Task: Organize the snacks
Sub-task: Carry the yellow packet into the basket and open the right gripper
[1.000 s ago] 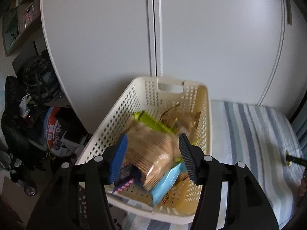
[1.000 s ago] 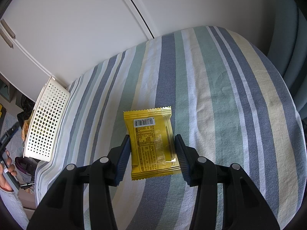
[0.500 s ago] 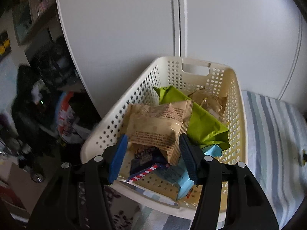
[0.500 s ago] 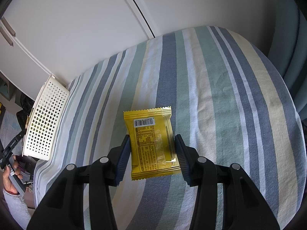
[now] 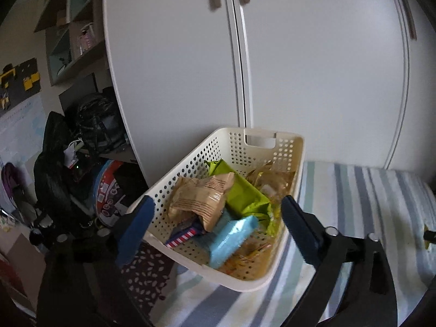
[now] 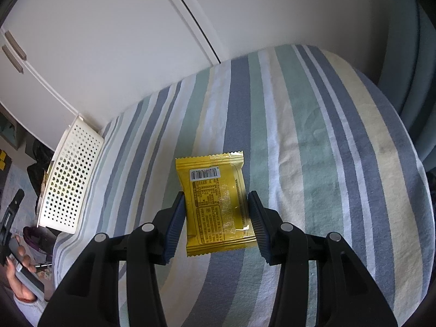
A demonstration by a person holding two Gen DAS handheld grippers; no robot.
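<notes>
At lower centre of the right wrist view, your right gripper (image 6: 215,219) straddles the yellow snack packet (image 6: 216,204), which lies label-up on the striped bedsheet (image 6: 313,141); whether the pads pinch it, you cannot tell. Your left gripper (image 5: 218,224) hangs spread wide and empty above the white perforated basket (image 5: 272,141), where tan, green and blue packets lie heaped.
</notes>
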